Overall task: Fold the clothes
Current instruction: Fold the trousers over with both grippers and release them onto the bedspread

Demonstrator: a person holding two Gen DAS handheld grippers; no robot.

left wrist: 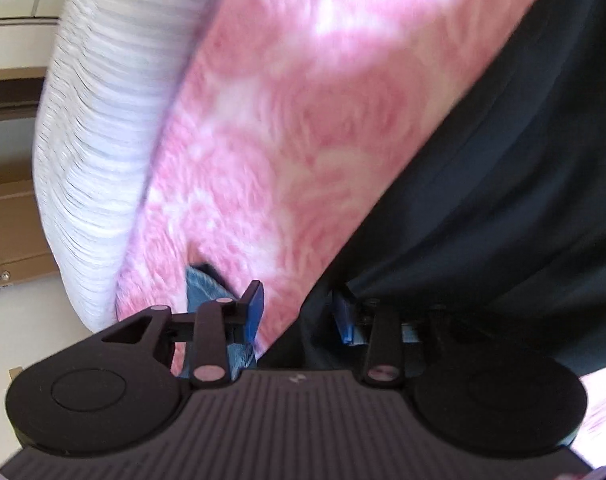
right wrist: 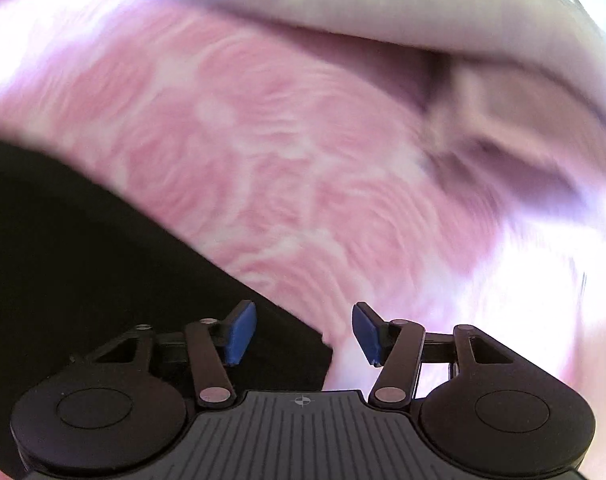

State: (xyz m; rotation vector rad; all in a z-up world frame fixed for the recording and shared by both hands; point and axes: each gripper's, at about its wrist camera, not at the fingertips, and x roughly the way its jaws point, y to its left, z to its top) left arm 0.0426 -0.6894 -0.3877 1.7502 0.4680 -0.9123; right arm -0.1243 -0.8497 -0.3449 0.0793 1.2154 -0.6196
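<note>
1. Left gripper (left wrist: 299, 312): its blue-padded fingers (left wrist: 253, 310) stand apart, with a dark navy fabric garment (left wrist: 503, 184) draped between and over them. The right pad is half buried in its folds. Whether the pads actually pinch the cloth, I cannot tell.
2. The dark navy garment fills the right half of the left wrist view and hangs down across the gripper's right side.
3. A piece of blue denim cloth (left wrist: 201, 286) shows just behind the left finger, touching the linkage.
4. Background in the left view: a pink-and-white floral patterned bedspread (left wrist: 287, 120), blurred. A white ribbed pillow-like cushion (left wrist: 91, 152) lies beside it to the left.
5. Right gripper (right wrist: 305, 334): fingers wide apart, nothing between the blue pads (right wrist: 241, 332).
6. In the right wrist view the dark garment (right wrist: 83, 260) occupies the lower left. Its corner edge ends just between the fingers, apart from both pads.
7. The same pink floral bedspread (right wrist: 283, 152) fills the centre. A pale grey-white fabric fold (right wrist: 383, 12) lies along the top. Heavy blur throughout.
</note>
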